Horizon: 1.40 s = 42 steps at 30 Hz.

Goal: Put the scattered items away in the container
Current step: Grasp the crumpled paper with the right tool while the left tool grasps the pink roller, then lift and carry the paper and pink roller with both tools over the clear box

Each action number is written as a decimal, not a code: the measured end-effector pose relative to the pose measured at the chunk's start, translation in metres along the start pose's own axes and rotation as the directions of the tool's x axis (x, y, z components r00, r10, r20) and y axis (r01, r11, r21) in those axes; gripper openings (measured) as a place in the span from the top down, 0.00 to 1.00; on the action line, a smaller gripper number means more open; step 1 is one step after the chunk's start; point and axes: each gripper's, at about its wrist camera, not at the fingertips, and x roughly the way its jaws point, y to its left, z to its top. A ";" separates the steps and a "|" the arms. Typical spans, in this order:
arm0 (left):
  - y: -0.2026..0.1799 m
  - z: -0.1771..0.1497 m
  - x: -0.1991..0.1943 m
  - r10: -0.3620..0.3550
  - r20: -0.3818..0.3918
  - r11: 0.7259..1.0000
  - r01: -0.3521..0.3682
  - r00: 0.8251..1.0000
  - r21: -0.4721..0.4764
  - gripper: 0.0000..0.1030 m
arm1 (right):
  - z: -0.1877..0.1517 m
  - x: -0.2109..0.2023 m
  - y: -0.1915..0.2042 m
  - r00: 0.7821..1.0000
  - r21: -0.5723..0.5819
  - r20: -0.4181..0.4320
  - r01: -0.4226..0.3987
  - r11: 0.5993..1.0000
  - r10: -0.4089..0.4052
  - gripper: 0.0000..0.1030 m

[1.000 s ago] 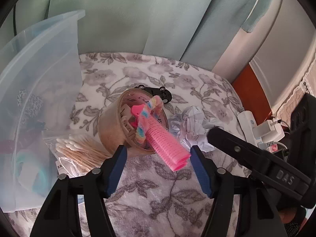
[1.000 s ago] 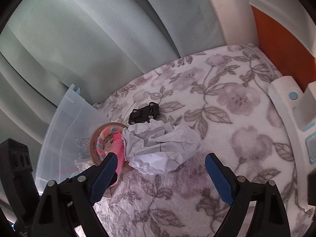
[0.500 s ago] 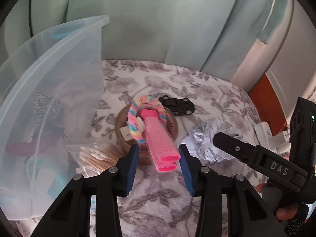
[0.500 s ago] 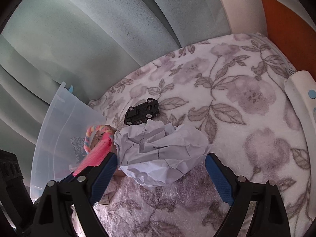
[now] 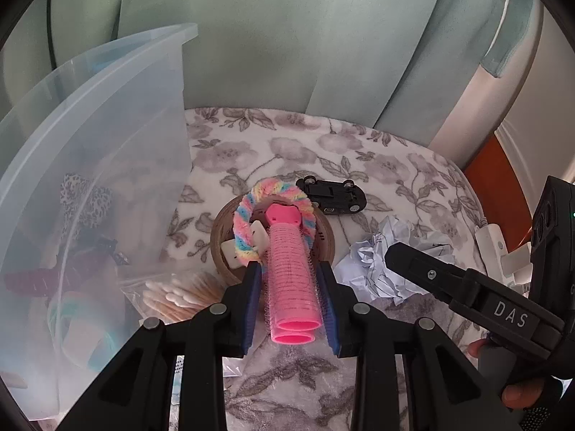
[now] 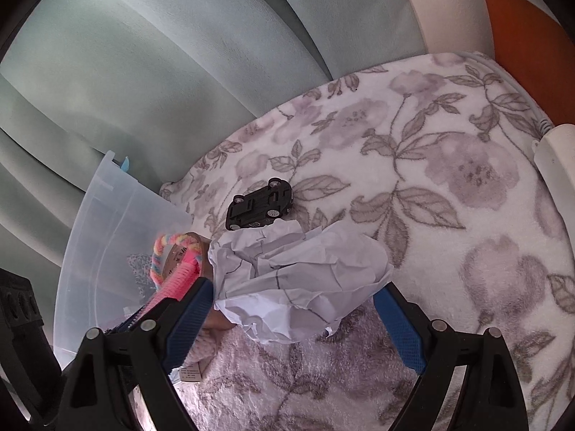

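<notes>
The clear container (image 5: 90, 165), up and to the left of the left gripper (image 5: 291, 305), already holds some things behind its cloudy wall, but much is left out on the floral blanket (image 6: 449, 165). The left gripper's jaws are closing on the pink hair roller (image 5: 291, 280), pads against its bristles, its far end on the tape roll (image 5: 323, 240) ahead with the rainbow scrunchie (image 5: 248, 222). The right gripper (image 6: 294, 316) stands wide around the crumpled paper (image 6: 298, 280), not squeezing; the black toy car (image 6: 260, 203) beyond and cotton swabs (image 5: 176, 294) remain.
</notes>
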 end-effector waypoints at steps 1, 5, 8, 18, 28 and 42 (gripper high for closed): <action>0.000 0.000 0.001 0.007 0.000 1.000 -0.007 1.000 0.004 0.74 | 0.000 0.000 0.001 1.000 -0.001 0.002 -0.002 1.000 0.002 0.12; 0.003 -0.002 -0.001 0.001 -0.002 1.000 -0.001 1.000 -0.003 0.74 | -0.002 0.000 0.002 1.000 0.009 -0.001 -0.015 1.000 0.015 0.24; 0.004 -0.003 -0.002 0.000 0.000 1.000 0.000 1.000 -0.012 0.75 | -0.004 -0.002 0.003 1.000 0.012 0.005 -0.014 1.000 0.014 0.25; 0.005 -0.003 -0.019 -0.023 0.009 0.999 0.024 1.000 -0.033 0.75 | -0.009 -0.024 0.005 0.999 0.029 0.039 -0.011 1.000 0.009 0.44; -0.003 -0.001 -0.061 -0.055 0.065 0.998 0.057 0.996 -0.025 0.75 | -0.021 -0.071 0.019 0.994 0.030 0.110 -0.029 0.999 0.025 0.44; -0.011 -0.008 -0.148 -0.097 0.187 0.995 0.098 0.978 0.003 0.75 | -0.051 -0.158 0.055 0.969 -0.015 0.236 -0.064 0.998 0.066 0.44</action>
